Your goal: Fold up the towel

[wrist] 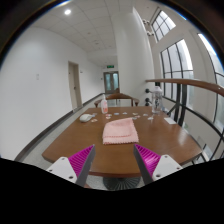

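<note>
A pink towel [121, 131] lies folded in a flat rectangle on the brown wooden table [70, 142], near the table's middle. My gripper [114, 160] is held back from the near edge of the table, short of the towel, which lies beyond the fingers. The two fingers with magenta pads [82, 159] stand wide apart with nothing between them. Between them I see the table's near edge and the grey floor below.
Small items lie on the far part of the table: a white object [87, 118] at the left and a bottle-like thing [104, 105] behind the towel. A tripod-like stand [155, 98] is at the far right. Large windows [185, 70] and a railing run along the right.
</note>
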Demonstrator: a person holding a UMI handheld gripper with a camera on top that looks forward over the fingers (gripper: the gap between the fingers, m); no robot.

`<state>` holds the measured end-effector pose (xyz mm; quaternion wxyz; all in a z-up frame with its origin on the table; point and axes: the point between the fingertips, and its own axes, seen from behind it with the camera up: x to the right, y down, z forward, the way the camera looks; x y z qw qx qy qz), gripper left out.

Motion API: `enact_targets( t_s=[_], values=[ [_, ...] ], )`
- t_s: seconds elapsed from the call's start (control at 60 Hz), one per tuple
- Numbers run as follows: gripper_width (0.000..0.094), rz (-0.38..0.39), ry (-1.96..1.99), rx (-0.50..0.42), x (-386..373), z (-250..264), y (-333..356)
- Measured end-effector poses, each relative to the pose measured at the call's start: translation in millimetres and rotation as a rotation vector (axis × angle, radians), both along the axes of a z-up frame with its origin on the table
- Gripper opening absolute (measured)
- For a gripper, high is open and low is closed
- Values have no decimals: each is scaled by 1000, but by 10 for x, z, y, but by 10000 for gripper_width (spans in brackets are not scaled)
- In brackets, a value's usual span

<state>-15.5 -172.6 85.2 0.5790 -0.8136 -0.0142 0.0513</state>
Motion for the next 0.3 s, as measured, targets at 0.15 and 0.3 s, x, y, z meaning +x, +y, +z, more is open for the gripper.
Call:
enact_targets(
  t_s=[0.15, 0.3],
  values=[
    [798, -30, -126, 63, 138, 143, -205],
    [804, 20, -72, 81, 13, 115, -157]
  ],
)
